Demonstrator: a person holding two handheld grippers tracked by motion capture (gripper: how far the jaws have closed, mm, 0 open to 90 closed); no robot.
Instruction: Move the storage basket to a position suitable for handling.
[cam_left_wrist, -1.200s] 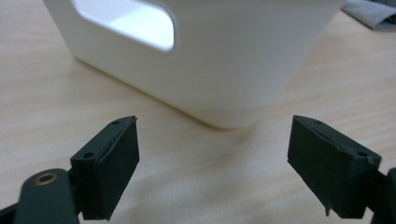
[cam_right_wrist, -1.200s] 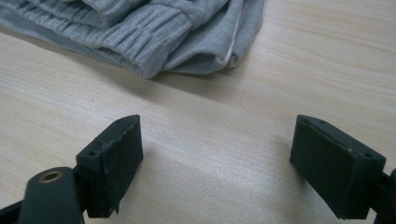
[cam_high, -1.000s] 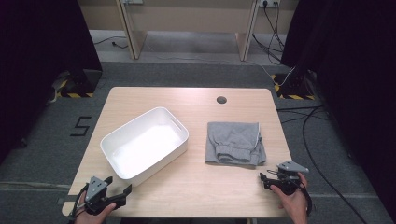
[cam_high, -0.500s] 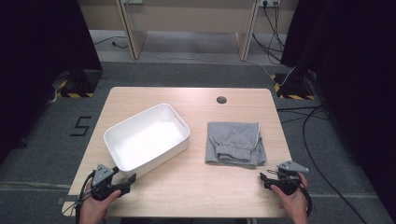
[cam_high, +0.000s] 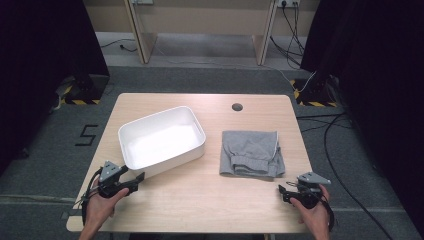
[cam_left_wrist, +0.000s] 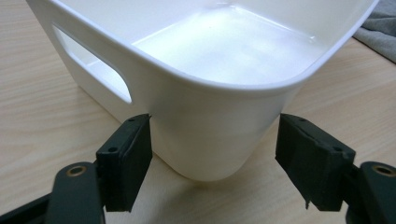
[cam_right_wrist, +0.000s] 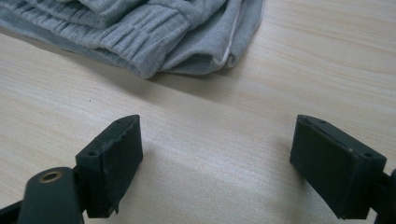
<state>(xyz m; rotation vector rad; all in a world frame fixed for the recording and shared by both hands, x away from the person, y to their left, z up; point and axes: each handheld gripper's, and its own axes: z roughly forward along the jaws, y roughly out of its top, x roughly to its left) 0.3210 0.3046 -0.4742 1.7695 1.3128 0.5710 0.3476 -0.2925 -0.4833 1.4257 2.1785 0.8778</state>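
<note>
A white plastic tub (cam_high: 161, 139) stands on the left half of the wooden table, empty, with a handle slot (cam_left_wrist: 93, 65) in its side. My left gripper (cam_high: 134, 182) is open at the tub's near corner (cam_left_wrist: 210, 135), its jaws wide on either side of that corner. A folded grey garment (cam_high: 252, 153) lies right of the tub. My right gripper (cam_high: 286, 192) is open at the table's near right, a short way in front of the garment's ribbed edge (cam_right_wrist: 154, 42), with bare wood between its jaws.
The wooden table (cam_high: 210, 200) has a round cable hole (cam_high: 237, 107) near its far edge. Cables (cam_high: 330, 150) trail on the floor to the right, and dark curtains hang on both sides.
The left gripper has moved forward and right, up to the tub's near corner. The tub has shifted away and to the right. The right gripper has stayed in place.
</note>
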